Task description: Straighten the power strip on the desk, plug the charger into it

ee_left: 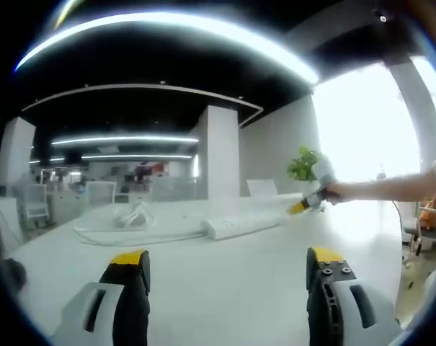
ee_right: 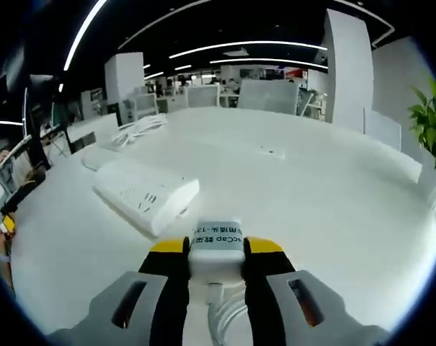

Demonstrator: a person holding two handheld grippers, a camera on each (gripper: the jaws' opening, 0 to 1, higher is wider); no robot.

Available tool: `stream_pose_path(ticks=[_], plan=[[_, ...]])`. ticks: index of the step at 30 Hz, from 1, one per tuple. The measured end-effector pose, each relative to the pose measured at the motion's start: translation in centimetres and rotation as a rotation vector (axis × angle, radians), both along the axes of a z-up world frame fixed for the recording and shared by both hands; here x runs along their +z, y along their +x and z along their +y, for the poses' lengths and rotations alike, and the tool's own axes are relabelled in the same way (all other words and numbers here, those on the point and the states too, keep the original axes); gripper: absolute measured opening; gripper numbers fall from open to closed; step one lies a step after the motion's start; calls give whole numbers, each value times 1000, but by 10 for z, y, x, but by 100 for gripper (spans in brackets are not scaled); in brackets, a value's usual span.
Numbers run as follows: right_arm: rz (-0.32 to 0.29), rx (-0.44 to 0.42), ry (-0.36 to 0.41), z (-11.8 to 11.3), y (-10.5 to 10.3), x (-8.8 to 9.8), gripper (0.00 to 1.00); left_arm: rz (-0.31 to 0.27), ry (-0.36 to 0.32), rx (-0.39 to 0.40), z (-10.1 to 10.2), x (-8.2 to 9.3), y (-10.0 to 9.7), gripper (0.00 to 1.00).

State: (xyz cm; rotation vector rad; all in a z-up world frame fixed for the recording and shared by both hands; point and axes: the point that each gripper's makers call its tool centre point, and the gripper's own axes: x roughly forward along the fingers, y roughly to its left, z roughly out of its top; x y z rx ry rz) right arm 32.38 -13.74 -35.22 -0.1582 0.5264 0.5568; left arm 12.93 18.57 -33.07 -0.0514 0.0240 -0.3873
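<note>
On the desk (ee_right: pixel 333 187), one power strip (ee_right: pixel 147 193); right gripper (ee_right: pixel 216 249) grips one charger (ee_right: pixel 216 249).

The left gripper (ee_left: pixel 228 270) has two grey moulded jaws with black inner faces and yellow tips. Each grey shell carries a slotted recess, and small screw heads dot the top of the jaw on its right. The right gripper (ee_right: pixel 216 249) is built alike: grey shells with slots, black inner faces, yellow tips. In the left gripper view the right gripper (ee_left: pixel 313 193) appears beyond the left one's right jaw, white-bodied with a yellow tip, on a bare arm (ee_left: pixel 390 189); a pale sleeve edge may show at the margin.
</note>
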Motion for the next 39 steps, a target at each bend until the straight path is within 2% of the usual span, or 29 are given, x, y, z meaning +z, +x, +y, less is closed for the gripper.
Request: stream_pose_path(ticks=[1,5,6,9,15,20,25,28,32,37,39], plan=[[8,2,2,1,-1,1,27,0,0,0,0,0,0,92],[88,9,96,9,-7,7,27,-1,-1,-1,0,0,0,92],[91,11,90,7,-1,12,27,-2,-2,-1,0,0,0,92],[104,13,77,8,-1,19,27,-4,-5,-1,0,1,0,92],[175,41,63,16,4,38,27,-3,-3,0,1,1,1,92],[219,48,7,23,9,41,27,-5,-4,-2,1,1,1,92],[280,43,-11,34,18,40,27,-4,-7,-4,1,1,0,92],[323,55,-63,44,18,37,27,-3,-8,-5,1,1,0,92],[366,58,-77,58,21,34,27,-1,-10,-7,0,0,0,92],[440,71,-178,66,13,19,27,4,-8,-11,0,-1,0,92],[438,73,-191,71,14,19,27,5,-8,-9,0,-1,0,92]])
